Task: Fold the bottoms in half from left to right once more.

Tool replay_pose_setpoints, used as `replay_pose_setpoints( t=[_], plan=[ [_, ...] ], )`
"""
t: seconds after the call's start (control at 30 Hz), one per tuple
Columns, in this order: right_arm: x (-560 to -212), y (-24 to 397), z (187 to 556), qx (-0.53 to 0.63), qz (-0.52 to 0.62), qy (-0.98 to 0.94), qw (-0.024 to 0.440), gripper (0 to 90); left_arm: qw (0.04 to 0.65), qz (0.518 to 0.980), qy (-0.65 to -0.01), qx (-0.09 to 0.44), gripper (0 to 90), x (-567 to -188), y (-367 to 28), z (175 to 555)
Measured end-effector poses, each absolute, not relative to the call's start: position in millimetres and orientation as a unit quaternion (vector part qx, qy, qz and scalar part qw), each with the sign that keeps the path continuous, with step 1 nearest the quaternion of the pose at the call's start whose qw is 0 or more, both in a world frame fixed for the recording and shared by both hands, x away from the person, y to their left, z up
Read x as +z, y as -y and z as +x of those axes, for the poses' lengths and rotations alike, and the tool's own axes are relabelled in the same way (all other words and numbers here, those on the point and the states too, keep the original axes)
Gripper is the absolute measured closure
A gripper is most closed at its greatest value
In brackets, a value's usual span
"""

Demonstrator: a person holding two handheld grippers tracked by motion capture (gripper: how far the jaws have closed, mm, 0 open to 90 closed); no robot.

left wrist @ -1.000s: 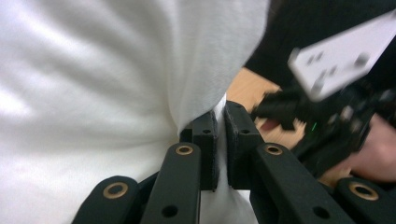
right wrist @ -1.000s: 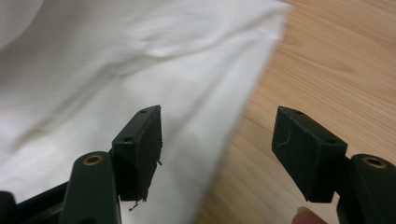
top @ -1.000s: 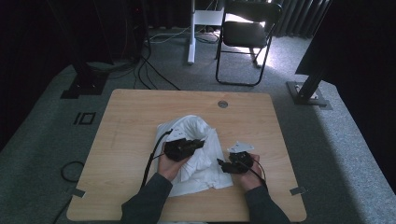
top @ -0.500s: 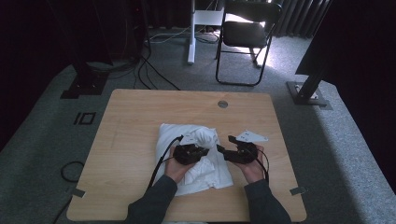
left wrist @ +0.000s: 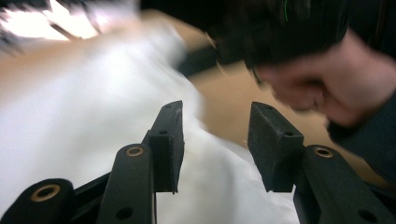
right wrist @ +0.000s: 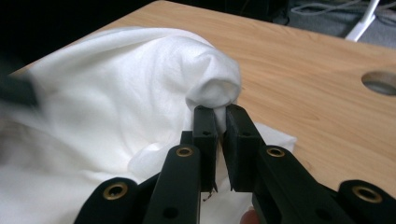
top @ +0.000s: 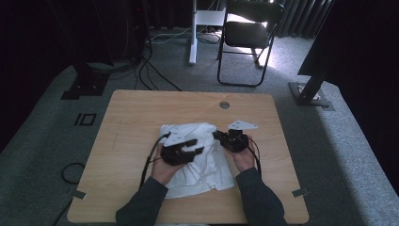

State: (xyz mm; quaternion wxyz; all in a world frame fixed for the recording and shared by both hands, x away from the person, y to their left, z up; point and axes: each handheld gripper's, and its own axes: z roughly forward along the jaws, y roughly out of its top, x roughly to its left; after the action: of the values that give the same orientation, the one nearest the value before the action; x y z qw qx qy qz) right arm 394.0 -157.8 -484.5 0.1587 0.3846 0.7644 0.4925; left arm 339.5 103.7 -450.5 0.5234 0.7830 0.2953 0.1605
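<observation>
Left gripper view blurred, white cloth [left wrist: 93, 121] smeared, right hand [left wrist: 327, 88] indistinct

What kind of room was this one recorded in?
Probably a lab or studio set up for recording, not a home: a bare wooden table on grey carpet, a folding chair, loose floor cables and dark stand bases around it.

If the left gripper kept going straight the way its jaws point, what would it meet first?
Probably the white cloth just beyond the open left gripper; farther along sits the person's other hand. Blur makes depth uncertain.
</observation>
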Motion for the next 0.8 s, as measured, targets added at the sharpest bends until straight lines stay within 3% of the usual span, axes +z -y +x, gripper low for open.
replay_pose_setpoints(
  t=[0.03, 0.07, 0.1, 0.17, 0.53, 0.57, 0.63, 0.7, 0.8],
  plan=[
    [-487, 160, 397, 0.491, 0.391, -0.763, 0.155, 83.7, 0.518, 0.765, -0.322, 0.205, 61.5, -439, -124, 345],
    [-487, 160, 397, 0.491, 0.391, -0.763, 0.155, 83.7, 0.518, 0.765, -0.322, 0.205, 64.8, -439, -124, 345],
    [-490, 162, 398, 0.492, 0.395, -0.762, 0.15, 83.1, 0.494, 0.76, -0.346, 0.243, 69.0, -436, -137, 354],
    [-492, 164, 400, 0.491, 0.397, -0.761, 0.148, 82.3, 0.468, 0.762, -0.368, 0.254, 75.0, -442, -147, 365],
    [-496, 171, 400, 0.475, 0.406, -0.765, 0.156, 79.3, 0.4, 0.799, -0.398, 0.208, 80.6, -500, -139, 398],
    [-495, 176, 398, 0.476, 0.41, -0.761, 0.162, 69.8, 0.396, 0.802, -0.398, 0.205, 81.3, -508, -136, 401],
    [-492, 180, 397, 0.481, 0.414, -0.754, 0.168, 62.5, 0.4, 0.799, -0.403, 0.198, 81.8, -509, -135, 402],
    [-485, 182, 394, 0.488, 0.41, -0.749, 0.181, 57.6, 0.397, 0.8, -0.405, 0.196, 81.9, -511, -135, 403],
    [-479, 180, 394, 0.49, 0.405, -0.748, 0.191, 57.2, 0.394, 0.801, -0.408, 0.192, 81.9, -512, -136, 404]
  ],
)
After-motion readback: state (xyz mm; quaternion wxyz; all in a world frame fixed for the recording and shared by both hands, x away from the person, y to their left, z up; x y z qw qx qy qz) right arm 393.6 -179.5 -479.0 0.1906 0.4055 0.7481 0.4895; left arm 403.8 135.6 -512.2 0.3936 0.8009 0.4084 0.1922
